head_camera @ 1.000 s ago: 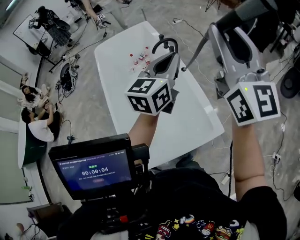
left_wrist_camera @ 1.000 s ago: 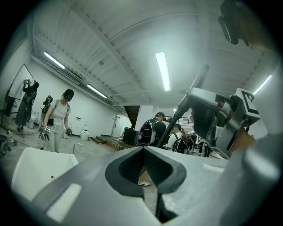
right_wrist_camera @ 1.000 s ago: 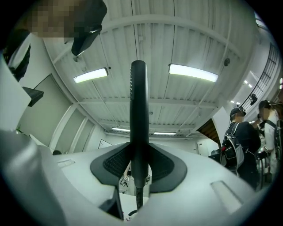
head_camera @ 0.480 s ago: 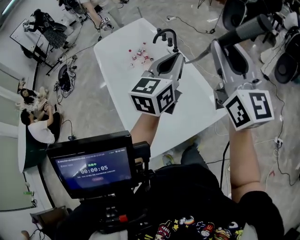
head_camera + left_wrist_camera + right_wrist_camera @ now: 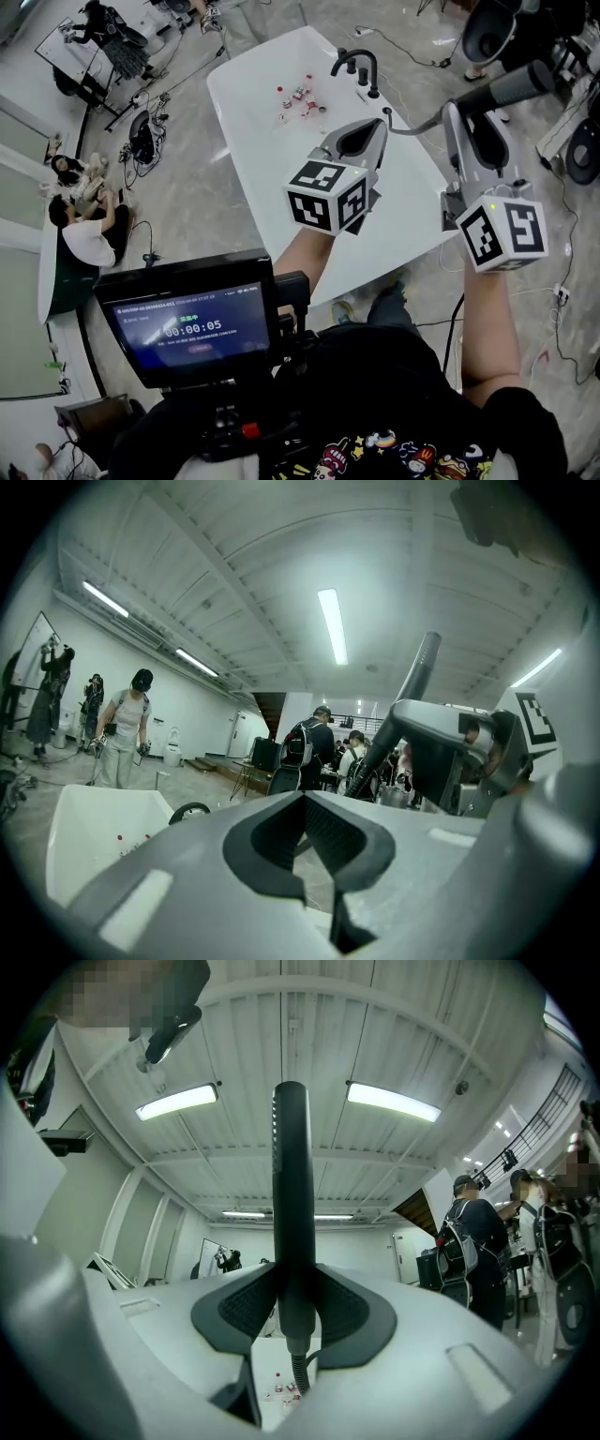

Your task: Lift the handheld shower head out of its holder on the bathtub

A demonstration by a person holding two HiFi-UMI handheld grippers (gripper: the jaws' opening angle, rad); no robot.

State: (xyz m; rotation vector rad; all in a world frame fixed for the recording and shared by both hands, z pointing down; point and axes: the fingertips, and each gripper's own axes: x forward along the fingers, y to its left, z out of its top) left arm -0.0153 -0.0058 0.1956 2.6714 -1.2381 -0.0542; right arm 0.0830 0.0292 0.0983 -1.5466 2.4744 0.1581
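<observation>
the right gripper [image 5: 466, 111] has its two jaws pinched on the handle of the dark grey, stick-shaped handheld shower head [image 5: 511, 86]. in the right gripper view the shower head [image 5: 292, 1204] stands straight up between the black ribbed pads [image 5: 246, 1309], toward the ceiling lights, and the right gripper [image 5: 292, 1314] holds it near the lower end. a grey ribbed hose [image 5: 298, 1372] comes out of the bottom of the handle. in the head view this hose [image 5: 412, 127] runs from the gripper toward the tub.

the shower head is in the air, apart from the long white bathtub [image 5: 262, 141], on the right side of it. a black curved faucet [image 5: 359, 67] stands on the far rim, and some small red and white bottles [image 5: 302, 97] lie inside the tub near it.

the left gripper [image 5: 361, 139] is over the tub. in its own view the left gripper [image 5: 305, 834] has the jaws pressed together, with nothing between them. the shower head [image 5: 412, 686] shows at the right there.

a black monitor with a timer [image 5: 192, 328] is in front of the person's chest.
</observation>
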